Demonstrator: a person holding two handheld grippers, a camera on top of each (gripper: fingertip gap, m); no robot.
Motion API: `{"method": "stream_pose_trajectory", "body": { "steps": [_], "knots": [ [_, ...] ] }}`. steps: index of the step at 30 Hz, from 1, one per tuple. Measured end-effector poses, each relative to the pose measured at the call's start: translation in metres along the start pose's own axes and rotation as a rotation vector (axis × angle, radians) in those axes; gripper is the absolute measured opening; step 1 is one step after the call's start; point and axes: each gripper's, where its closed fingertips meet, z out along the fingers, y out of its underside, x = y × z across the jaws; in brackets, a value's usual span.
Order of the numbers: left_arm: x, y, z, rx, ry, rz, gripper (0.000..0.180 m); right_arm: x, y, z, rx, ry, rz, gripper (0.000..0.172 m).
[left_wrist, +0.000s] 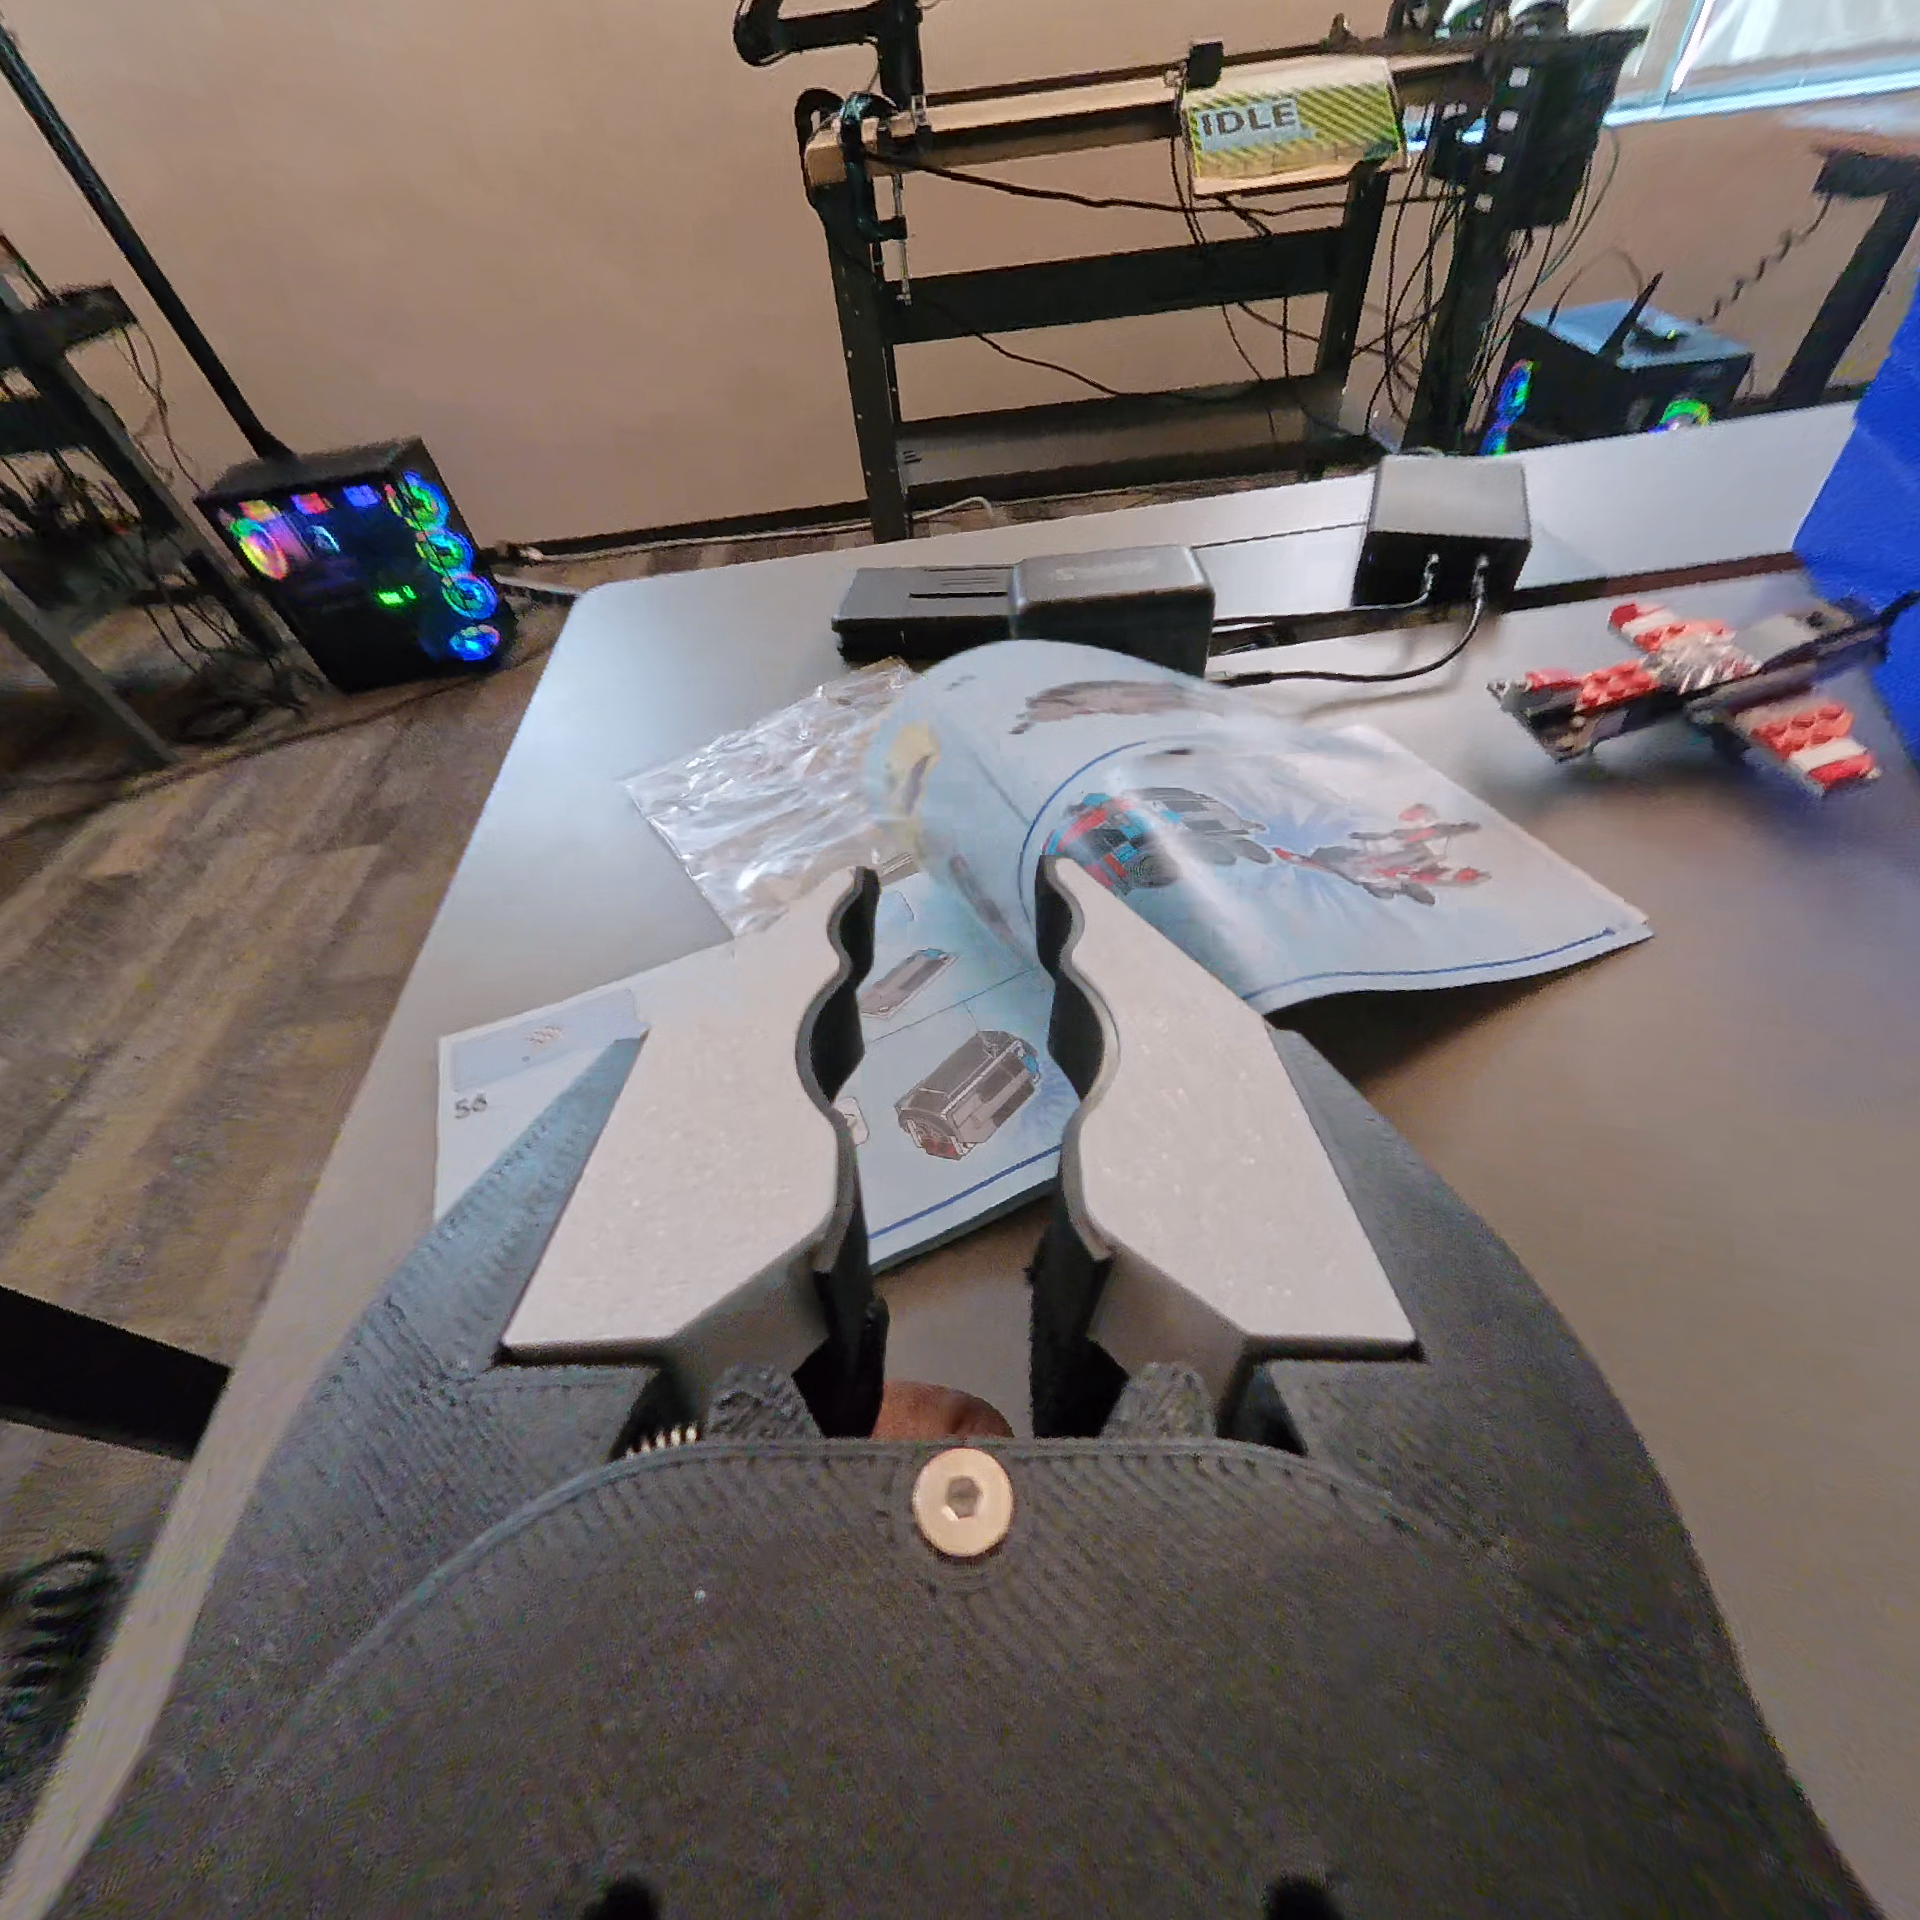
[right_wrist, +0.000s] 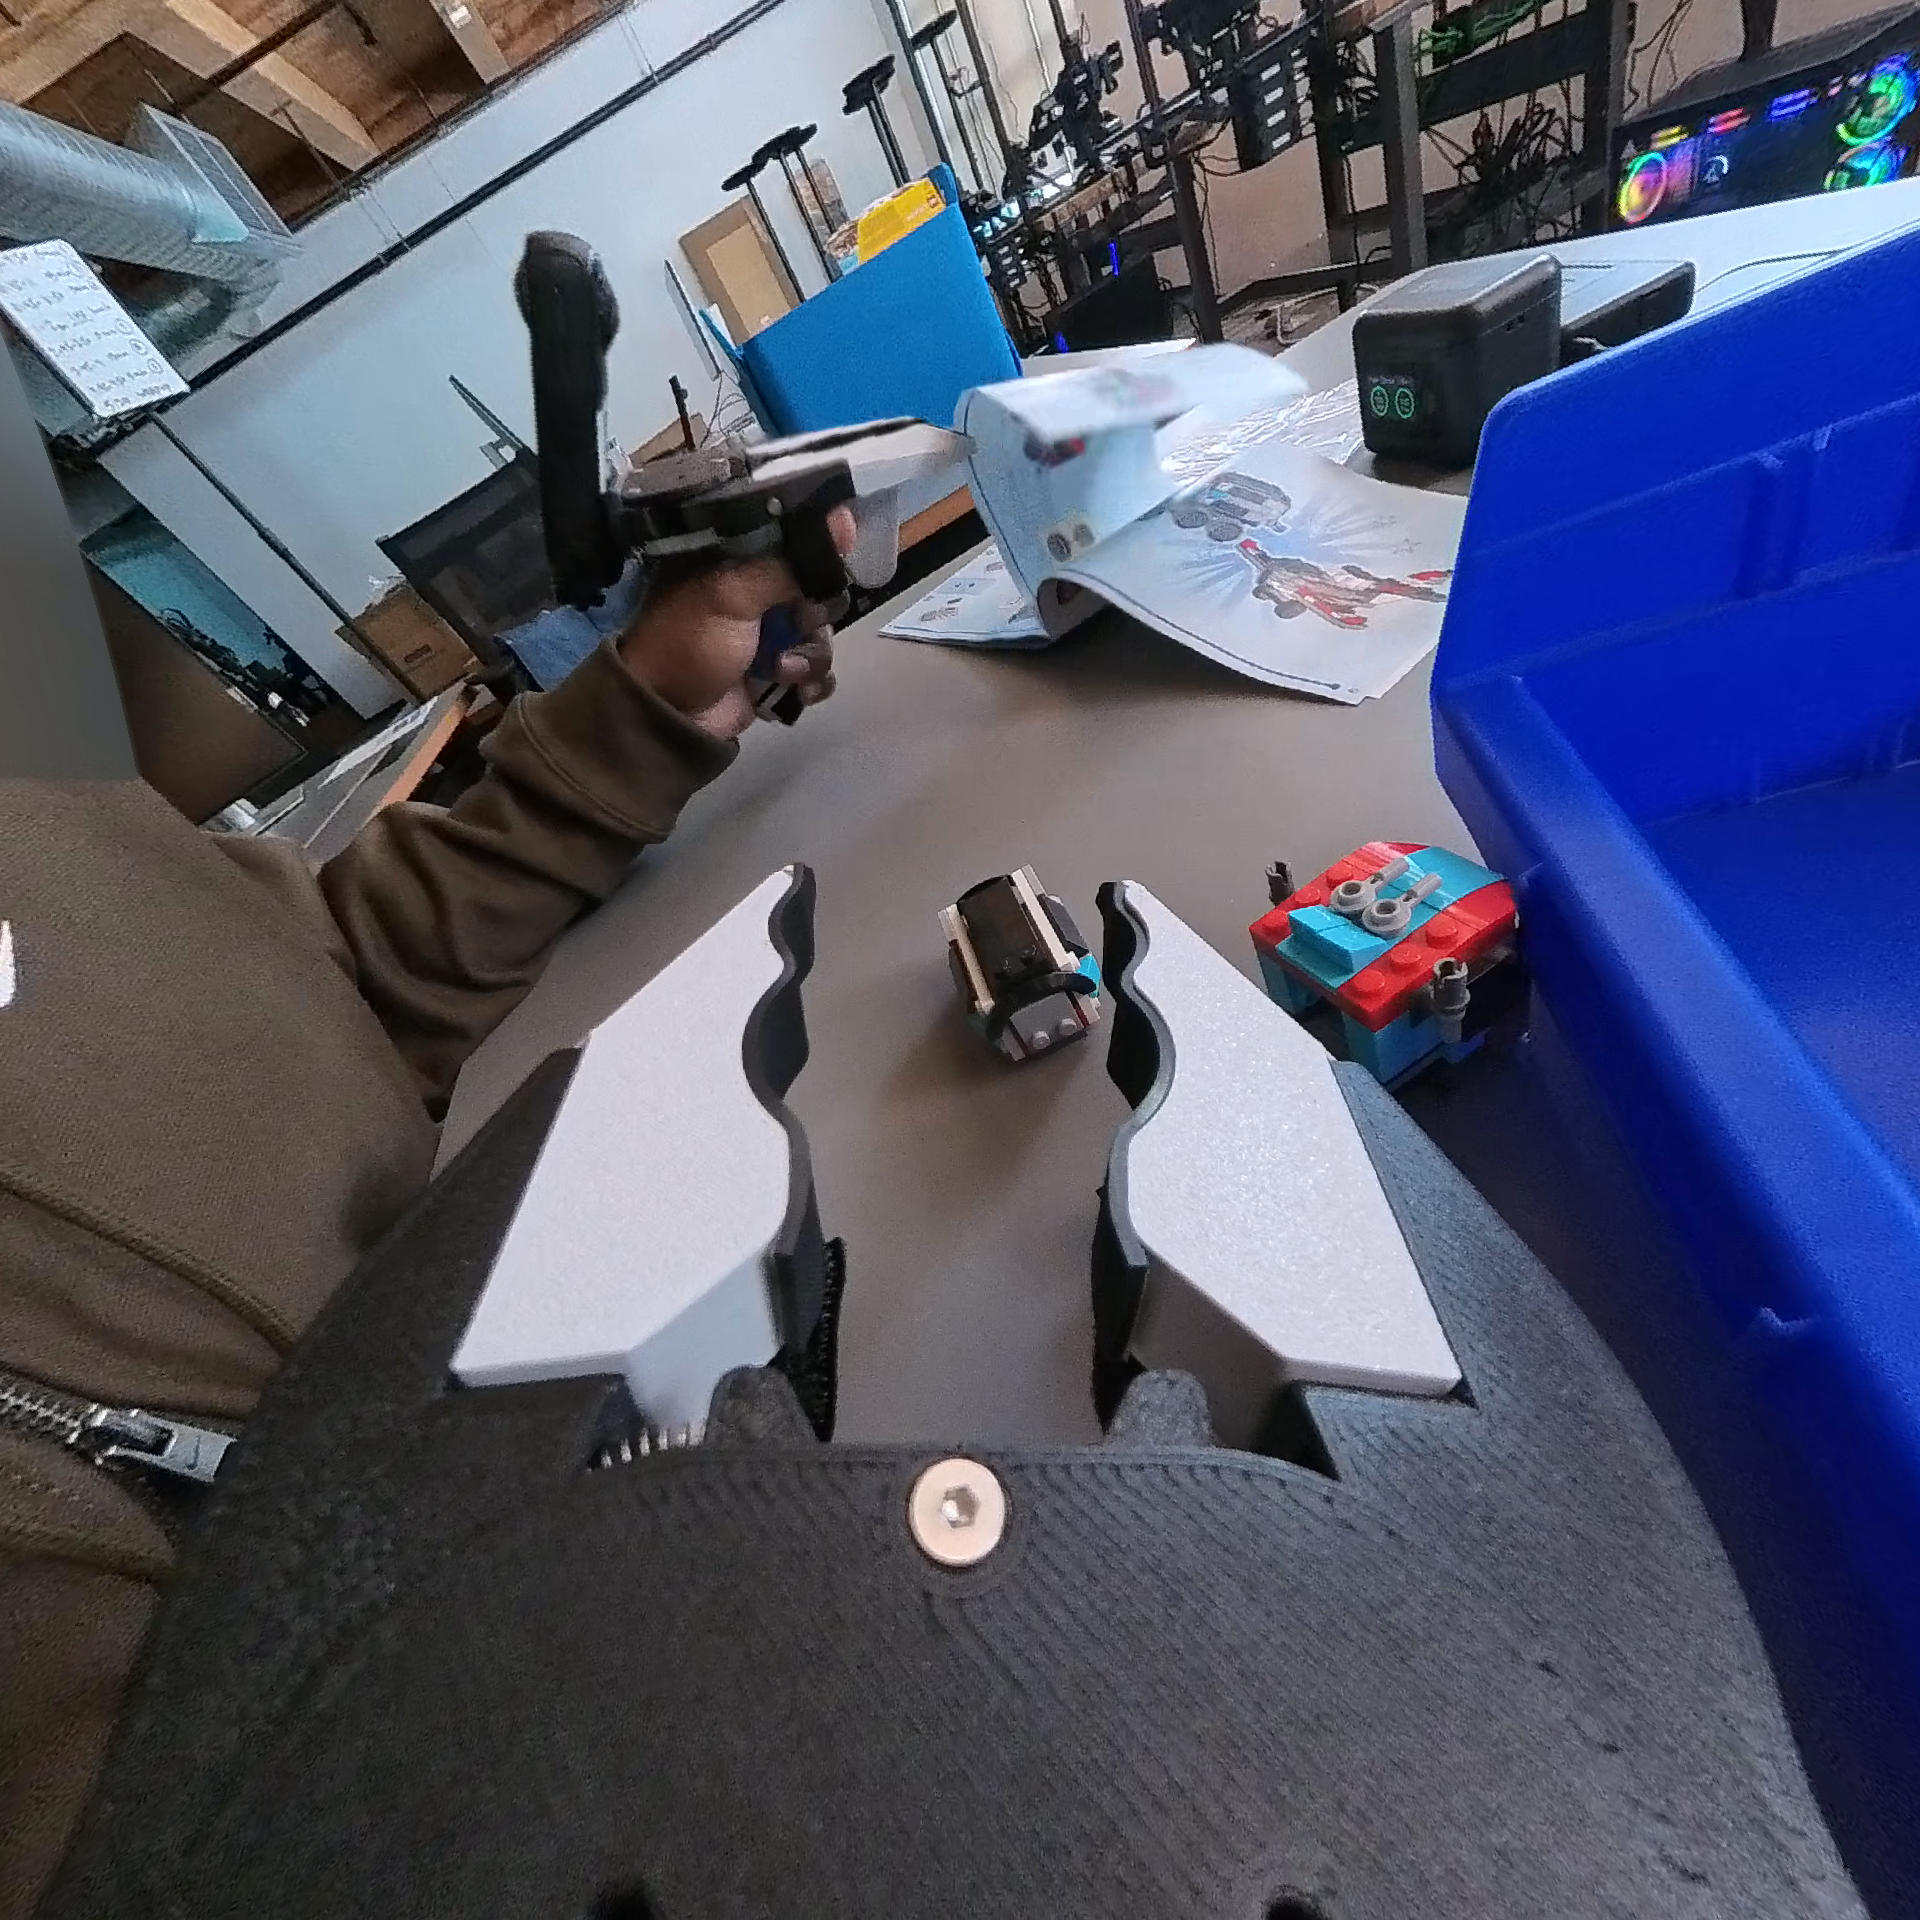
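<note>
Left gripper (left_wrist: 956, 883) apart above booklet (left_wrist: 1299, 831), a page curling free. Right gripper (right_wrist: 956, 894) apart, hovering over small brick block (right_wrist: 1018, 966) resting on desk (right_wrist: 1039, 769).

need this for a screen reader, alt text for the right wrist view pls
Open right gripper hovers over a grey table, a small black-and-white brick-built block between its tips, untouched. A red-and-teal brick model sits beside a blue plastic bin.
</note>
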Motion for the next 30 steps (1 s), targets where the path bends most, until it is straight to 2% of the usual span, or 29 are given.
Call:
{"method": "stream_pose_trajectory", "body": {
  "steps": [8, 23, 30],
  "knots": [
    [-0.014, 0.019, 0.008, -0.068, 0.023, -0.200, 0.028, 0.000, 0.000, 0.000, 0.002, -0.003, 0.002, 0.056],
    [-0.070, 0.051, -0.005, -0.177, -0.173, -0.419, 0.026, 0.000, 0.000, -0.001, 0.002, -0.003, 0.005, 0.056],
    [-0.094, 0.052, -0.013, -0.135, -0.200, -0.524, 0.020, 0.000, -0.001, -0.001, 0.005, -0.004, 0.004, 0.056]
  ]
}}
